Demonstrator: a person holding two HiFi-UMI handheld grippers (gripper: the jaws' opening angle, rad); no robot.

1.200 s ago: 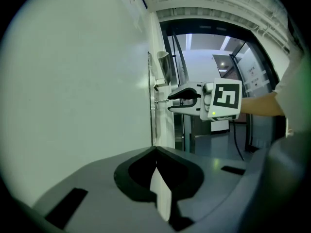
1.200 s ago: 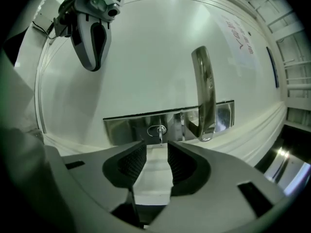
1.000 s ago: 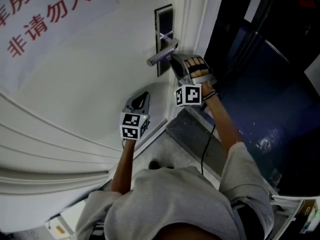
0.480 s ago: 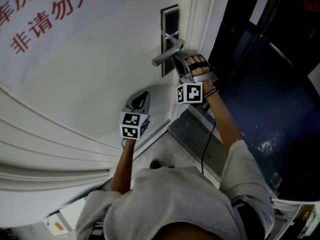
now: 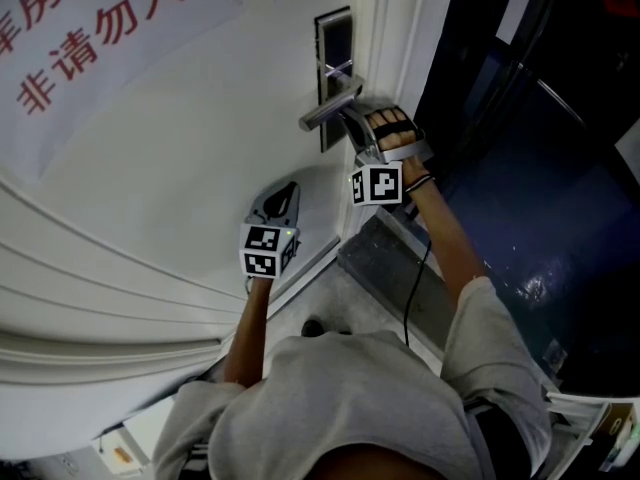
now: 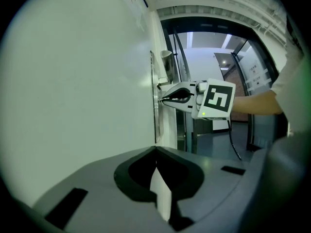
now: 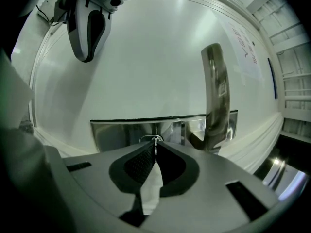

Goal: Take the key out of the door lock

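Note:
On the white door (image 5: 180, 148) sits a steel lock plate (image 5: 333, 43) with a lever handle (image 5: 325, 110). My right gripper (image 5: 350, 120) is pressed up to the plate just under the handle. In the right gripper view its tips (image 7: 155, 147) are pinched together on the small metal key (image 7: 155, 140) that sticks out of the plate (image 7: 121, 132), left of the handle (image 7: 217, 96). The left gripper (image 5: 282, 200) hangs lower on the door, jaws together (image 6: 155, 152) and empty, pointing up at the right gripper (image 6: 170, 98).
A white notice with red characters (image 5: 90, 28) is stuck high on the door. To the right of the door edge lies a dark doorway with a shiny floor (image 5: 520, 168), and a metal threshold (image 5: 390, 258) runs below it. The person's arms and grey shirt fill the bottom.
The right gripper has stayed at the lock under the handle, shifting only slightly. The left gripper has not moved.

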